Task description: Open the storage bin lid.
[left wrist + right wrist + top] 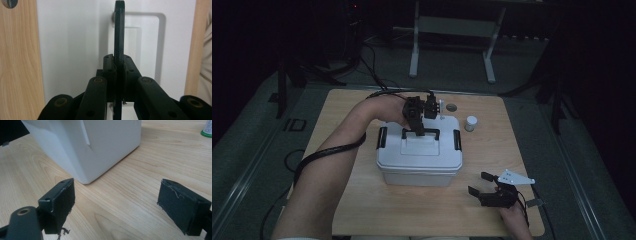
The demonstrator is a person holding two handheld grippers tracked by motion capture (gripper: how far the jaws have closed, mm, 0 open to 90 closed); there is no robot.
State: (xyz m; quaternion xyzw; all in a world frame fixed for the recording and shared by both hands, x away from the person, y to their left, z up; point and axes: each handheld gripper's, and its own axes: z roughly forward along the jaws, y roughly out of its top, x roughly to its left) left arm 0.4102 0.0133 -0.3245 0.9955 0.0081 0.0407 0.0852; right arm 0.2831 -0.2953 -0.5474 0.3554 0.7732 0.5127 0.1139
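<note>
A white plastic box (419, 155) with black side latches stands in the middle of the wooden table (352, 200). Its black carry handle (420, 131) stands raised over the lid. My left gripper (416, 126) reaches from the left over the lid and is shut on that handle; in the left gripper view the handle (119, 30) runs edge-on between my pads (110, 67), above the white lid (75, 45). My right gripper (480, 184) rests open near the table's front right, nothing between its pads (58, 202), facing the box's corner (87, 150).
A small white jar (471, 123) stands right of the box, a round dark hole (451, 107) lies behind it, and a thin white upright piece (441, 106) stands by the left gripper. A green-based container (207, 128) is at the right gripper view's top edge. Cables trail off the table's left.
</note>
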